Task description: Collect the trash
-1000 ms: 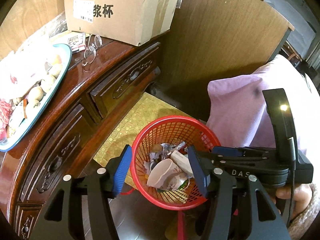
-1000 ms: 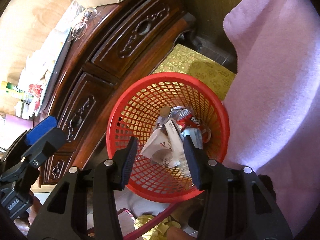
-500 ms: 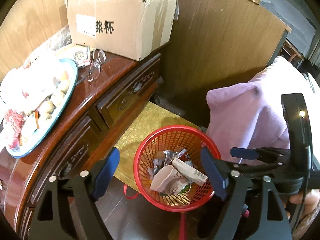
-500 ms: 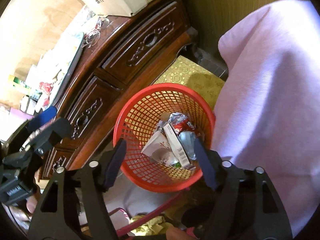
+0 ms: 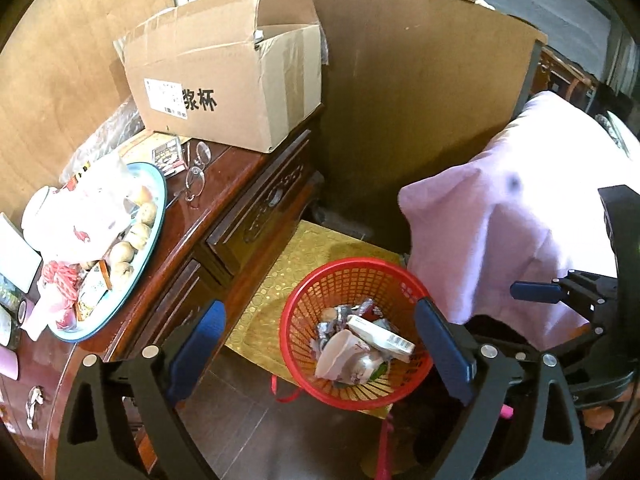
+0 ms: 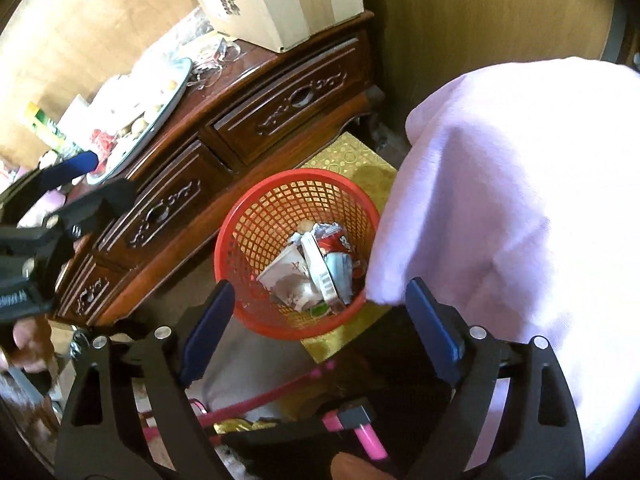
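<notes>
Hovering above the round red plastic mesh basket [image 5: 354, 332], the left gripper [image 5: 320, 354] holds nothing, its blue-padded jaws having just been opening to full spread; crumpled paper cups and wrappers [image 5: 360, 346] lie inside, apparently dropped there; from the right wrist, the right gripper [image 6: 320, 328] is likewise wide and empty, jaws just opened, above the basket beside the carved dark wooden cabinet [image 6: 248, 128].

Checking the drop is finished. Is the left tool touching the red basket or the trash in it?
Apart. In the left wrist view the left tool hangs open above the red basket, nothing between its blue pads; the trash lies loose inside.
</notes>
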`<state>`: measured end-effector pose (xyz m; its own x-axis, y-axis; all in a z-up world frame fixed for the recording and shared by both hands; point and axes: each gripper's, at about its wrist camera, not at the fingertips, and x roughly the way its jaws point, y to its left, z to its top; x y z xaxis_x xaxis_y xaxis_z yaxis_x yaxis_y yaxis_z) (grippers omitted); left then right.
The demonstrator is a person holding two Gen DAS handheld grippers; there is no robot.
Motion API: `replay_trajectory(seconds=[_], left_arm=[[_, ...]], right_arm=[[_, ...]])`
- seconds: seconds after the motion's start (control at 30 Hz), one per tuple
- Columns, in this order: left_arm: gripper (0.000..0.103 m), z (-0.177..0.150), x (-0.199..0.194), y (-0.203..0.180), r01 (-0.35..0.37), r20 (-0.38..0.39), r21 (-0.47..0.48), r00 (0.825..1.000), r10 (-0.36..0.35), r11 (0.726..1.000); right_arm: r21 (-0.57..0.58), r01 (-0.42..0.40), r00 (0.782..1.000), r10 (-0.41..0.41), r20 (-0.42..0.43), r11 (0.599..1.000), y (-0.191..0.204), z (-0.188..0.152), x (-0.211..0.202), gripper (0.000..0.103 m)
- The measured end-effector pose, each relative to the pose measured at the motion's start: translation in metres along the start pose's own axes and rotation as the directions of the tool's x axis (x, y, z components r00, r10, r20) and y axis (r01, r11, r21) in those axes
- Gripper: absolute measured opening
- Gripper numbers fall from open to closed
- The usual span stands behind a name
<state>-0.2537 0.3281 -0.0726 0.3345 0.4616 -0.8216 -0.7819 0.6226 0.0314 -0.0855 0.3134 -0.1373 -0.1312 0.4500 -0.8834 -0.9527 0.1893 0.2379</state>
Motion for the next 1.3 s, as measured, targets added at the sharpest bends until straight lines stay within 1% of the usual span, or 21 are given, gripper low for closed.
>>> replay_trajectory(seconds=[0.1,0.23,0.3,0.47,0.67,0.83,0.97,1.1,1.3], left_arm=[[0.094,-0.002,-0.009,-0.003,0.035,0.0,0.022,0.999,-0.035,0.999],[0.095,-0.007,-0.017,-0.013,0.052,-0.003,0.092,0.999,-0.051,0.994],[0.095,-0.011,-0.021,-0.018,0.071,-0.004,0.12,0.997,-0.071,0.99],[0.097,-0.021,-0.024,-0.02,0.104,-0.016,0.151,0.995,-0.103,0.983],[0.097,-0.035,-0.017,-0.016,0.086,-0.045,0.194,0.996,-0.079,0.977],[0.097,-0.045,-0.008,-0.011,0.111,-0.074,0.196,0.992,-0.098,0.974],[0.097,-0.051,0.008,-0.007,0.134,-0.106,0.2,0.988,-0.114,0.971],[0.097,-0.054,0.022,-0.005,0.135,-0.134,0.217,0.985,-0.107,0.967],[0.097,-0.058,0.033,-0.005,0.148,-0.153,0.229,0.982,-0.115,0.962]], right_arm=[[-0.017,-0.005,1.0,0.005,-0.001,1.0,0.001,-0.006,-0.011,0.085],[-0.048,0.018,1.0,-0.018,0.004,0.999,0.006,-0.013,-0.021,0.085],[-0.055,0.027,1.0,-0.027,0.005,0.998,0.008,-0.016,-0.021,0.085],[-0.078,0.044,0.999,-0.044,-0.001,0.996,0.017,-0.024,-0.023,0.085],[-0.115,0.062,0.998,-0.065,-0.024,0.991,0.027,-0.032,-0.018,0.085],[-0.144,0.059,0.997,-0.065,-0.039,0.988,0.033,-0.033,-0.013,0.085],[-0.181,0.05,0.996,-0.061,-0.06,0.982,0.039,-0.032,-0.002,0.085],[-0.204,0.056,0.993,-0.075,-0.086,0.977,0.04,-0.029,0.01,0.085],[-0.216,0.063,0.991,-0.087,-0.106,0.974,0.041,-0.028,0.021,0.085]])
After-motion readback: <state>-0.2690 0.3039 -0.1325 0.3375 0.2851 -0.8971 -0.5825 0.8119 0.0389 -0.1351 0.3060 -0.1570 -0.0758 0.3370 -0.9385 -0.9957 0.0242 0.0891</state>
